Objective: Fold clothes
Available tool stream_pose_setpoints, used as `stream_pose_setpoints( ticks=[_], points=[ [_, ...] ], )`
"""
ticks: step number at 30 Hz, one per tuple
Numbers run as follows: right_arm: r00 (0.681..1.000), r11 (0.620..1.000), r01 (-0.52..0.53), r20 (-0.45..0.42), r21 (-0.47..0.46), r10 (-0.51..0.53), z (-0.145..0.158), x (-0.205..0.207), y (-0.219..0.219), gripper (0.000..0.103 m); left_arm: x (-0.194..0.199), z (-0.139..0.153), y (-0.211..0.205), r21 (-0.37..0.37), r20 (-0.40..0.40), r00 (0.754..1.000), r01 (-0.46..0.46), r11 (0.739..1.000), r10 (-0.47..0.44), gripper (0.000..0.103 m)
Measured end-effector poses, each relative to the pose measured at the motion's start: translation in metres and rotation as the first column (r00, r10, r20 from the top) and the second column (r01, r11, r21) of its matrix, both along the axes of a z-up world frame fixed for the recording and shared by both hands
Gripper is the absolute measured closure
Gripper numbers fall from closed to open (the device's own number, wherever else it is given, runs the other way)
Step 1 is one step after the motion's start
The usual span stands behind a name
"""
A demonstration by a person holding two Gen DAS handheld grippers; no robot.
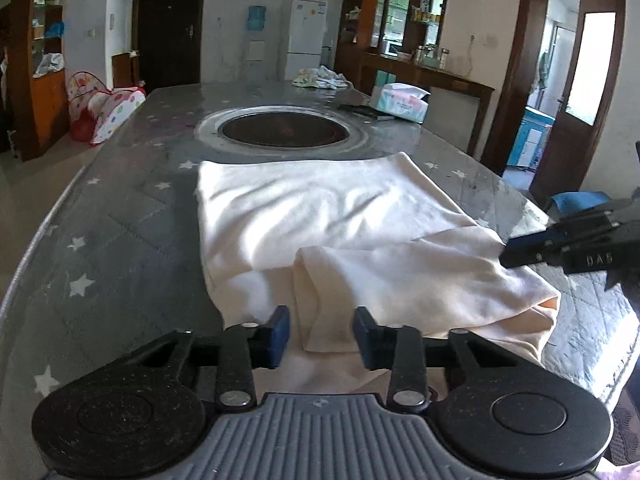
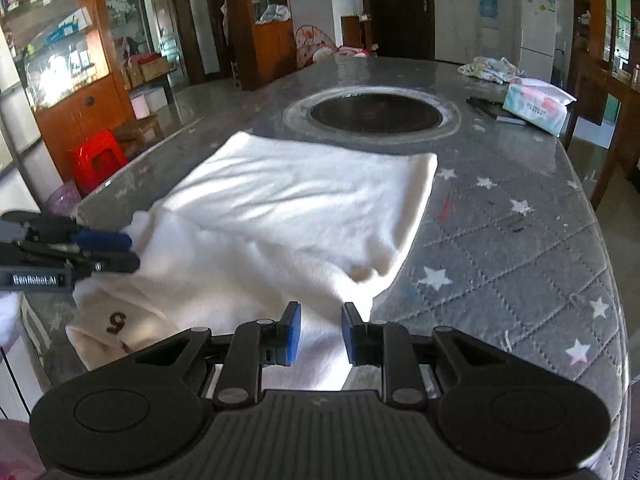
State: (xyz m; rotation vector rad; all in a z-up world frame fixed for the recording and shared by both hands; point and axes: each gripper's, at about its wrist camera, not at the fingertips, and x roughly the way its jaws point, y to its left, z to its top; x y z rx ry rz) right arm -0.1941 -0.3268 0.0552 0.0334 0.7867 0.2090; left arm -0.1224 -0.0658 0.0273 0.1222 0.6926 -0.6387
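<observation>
A cream-white garment (image 1: 320, 216) lies spread on the grey star-patterned table (image 1: 120, 232), partly folded, with a bunched fold near its front edge. It also shows in the right wrist view (image 2: 280, 216), with a brown "5" print at its near left corner. My left gripper (image 1: 321, 334) is open, its blue pads either side of the front fold, holding nothing. My right gripper (image 2: 320, 332) is open over the garment's near right edge. The right gripper shows at the garment's right edge in the left wrist view (image 1: 516, 250). The left gripper shows at its left edge in the right wrist view (image 2: 128, 252).
A round dark hotplate (image 1: 280, 126) is set in the table beyond the garment. A tissue pack (image 1: 400, 102), a dark flat object (image 1: 366, 112) and a bundle of cloth (image 1: 320, 78) lie at the far right. A red stool (image 2: 100, 160) stands left of the table.
</observation>
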Motion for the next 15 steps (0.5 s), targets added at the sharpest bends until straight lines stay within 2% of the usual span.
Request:
stream_pose_setpoints(
  ticks=[1,5,8,11,15],
  points=[
    [1.0,1.0,0.002,0.003,0.002,-0.002,0.001,0.0,0.0,0.08,-0.001,0.0,-0.001,0.001,0.006,1.0,0.01,1.0,-0.01,0.074],
    [1.0,1.0,0.006,0.009,0.005,-0.006,0.002,0.0,0.0,0.078,-0.001,-0.003,-0.005,0.008,-0.003,1.0,0.03,1.0,-0.03,0.09],
    [1.0,1.0,0.004,0.013,0.005,-0.004,0.002,-0.002,0.001,0.076,-0.002,0.0,-0.001,-0.005,-0.005,1.0,0.006,1.0,-0.006,0.101],
    [1.0,1.0,-0.001,0.023,0.002,0.001,0.006,-0.004,0.003,0.071,-0.005,0.01,0.008,-0.032,-0.003,1.0,-0.029,0.999,0.029,0.103],
    [0.999,1.0,-0.025,0.045,0.0,0.025,0.011,-0.008,0.007,0.07,-0.014,0.025,0.022,-0.062,0.02,0.998,-0.065,0.996,0.067,0.103]
  ],
)
